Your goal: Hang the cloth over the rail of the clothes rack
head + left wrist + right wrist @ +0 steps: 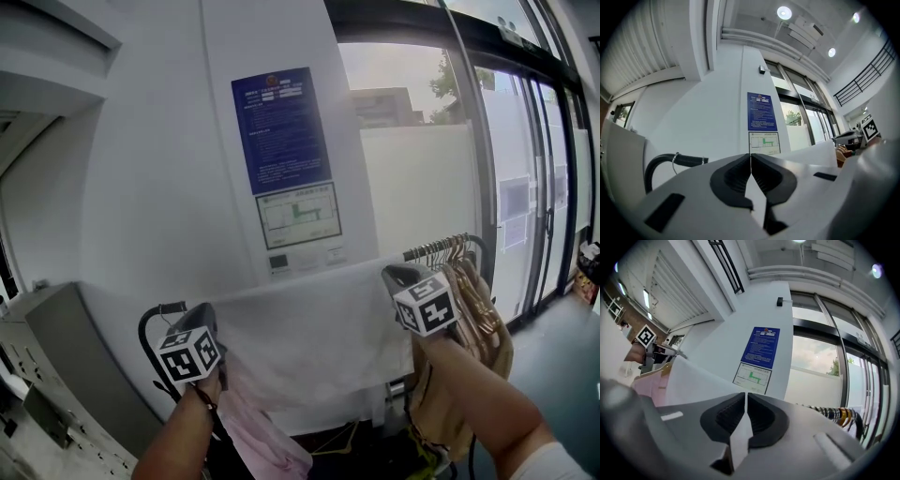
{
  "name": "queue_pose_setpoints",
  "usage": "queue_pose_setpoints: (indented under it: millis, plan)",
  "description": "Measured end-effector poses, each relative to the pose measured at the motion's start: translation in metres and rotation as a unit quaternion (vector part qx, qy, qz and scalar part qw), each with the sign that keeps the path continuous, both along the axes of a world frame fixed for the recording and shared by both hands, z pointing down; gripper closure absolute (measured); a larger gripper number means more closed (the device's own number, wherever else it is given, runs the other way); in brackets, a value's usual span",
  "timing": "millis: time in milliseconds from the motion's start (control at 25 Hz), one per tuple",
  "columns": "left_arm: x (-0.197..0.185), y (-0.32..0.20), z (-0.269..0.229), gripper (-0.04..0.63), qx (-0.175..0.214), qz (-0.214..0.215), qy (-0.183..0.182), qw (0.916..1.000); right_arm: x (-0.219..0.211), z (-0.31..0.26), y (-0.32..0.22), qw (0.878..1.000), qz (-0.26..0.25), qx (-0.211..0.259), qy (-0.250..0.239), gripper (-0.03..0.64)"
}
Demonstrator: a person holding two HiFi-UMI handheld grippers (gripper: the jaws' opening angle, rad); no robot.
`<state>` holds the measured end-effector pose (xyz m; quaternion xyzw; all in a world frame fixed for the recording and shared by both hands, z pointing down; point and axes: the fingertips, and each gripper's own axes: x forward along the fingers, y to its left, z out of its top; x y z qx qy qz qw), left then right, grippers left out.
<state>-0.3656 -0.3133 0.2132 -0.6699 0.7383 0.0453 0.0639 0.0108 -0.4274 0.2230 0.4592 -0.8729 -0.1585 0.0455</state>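
A white cloth (309,337) is stretched level between my two grippers, in front of the clothes rack. My left gripper (201,317) is shut on the cloth's left top corner, close to the rack's black curved rail end (150,326). My right gripper (399,276) is shut on the right top corner, beside the rail's other end (433,250). In the left gripper view the jaws (750,157) pinch a sliver of cloth (811,152), and the rail (670,161) shows at the left. In the right gripper view the jaws (745,395) also pinch the cloth (693,380).
A pink garment (267,436) hangs low at the rack's left. Beige clothes on several hangers (480,314) crowd the right end. Behind stands a white pillar with a blue notice (281,129). Glass doors (539,197) are at the right, a grey cabinet (47,347) at the left.
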Motion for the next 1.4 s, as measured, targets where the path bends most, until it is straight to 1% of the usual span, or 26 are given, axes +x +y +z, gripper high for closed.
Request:
queue_pose_setpoints:
  millis: [80, 240, 360, 480, 600, 800, 1200, 1400]
  plan:
    - [0.026, 0.002, 0.018, 0.588, 0.001, 0.019, -0.006, 0.9998, -0.018, 0.022, 0.018, 1.0, -0.023, 0.003, -0.005, 0.614]
    - [0.085, 0.007, 0.068, 0.588, -0.003, 0.068, -0.009, 0.9976, -0.057, 0.08, 0.05, 0.996, -0.079, -0.037, -0.037, 0.615]
    - [0.128, 0.009, 0.108, 0.588, -0.012, 0.098, -0.002, 0.9951, -0.087, 0.114, 0.074, 0.993, -0.1, -0.044, -0.043, 0.615]
    - [0.156, 0.007, 0.142, 0.588, -0.018, 0.109, 0.012, 0.9938, -0.11, 0.142, 0.087, 0.989, -0.114, -0.061, -0.067, 0.615]
    - [0.175, 0.003, 0.163, 0.588, -0.022, 0.113, 0.018, 0.9932, -0.12, 0.16, 0.091, 0.986, -0.121, -0.079, -0.085, 0.615]
    - [0.18, -0.003, 0.183, 0.588, -0.036, 0.118, 0.04, 0.9916, -0.126, 0.16, 0.093, 0.985, -0.128, -0.079, -0.088, 0.617]
    - [0.174, -0.014, 0.183, 0.589, -0.036, 0.113, 0.035, 0.9923, -0.126, 0.152, 0.088, 0.985, -0.128, -0.074, -0.091, 0.617]
    - [0.172, -0.019, 0.18, 0.589, -0.03, 0.111, 0.022, 0.9931, -0.127, 0.152, 0.083, 0.985, -0.127, -0.075, -0.092, 0.617]
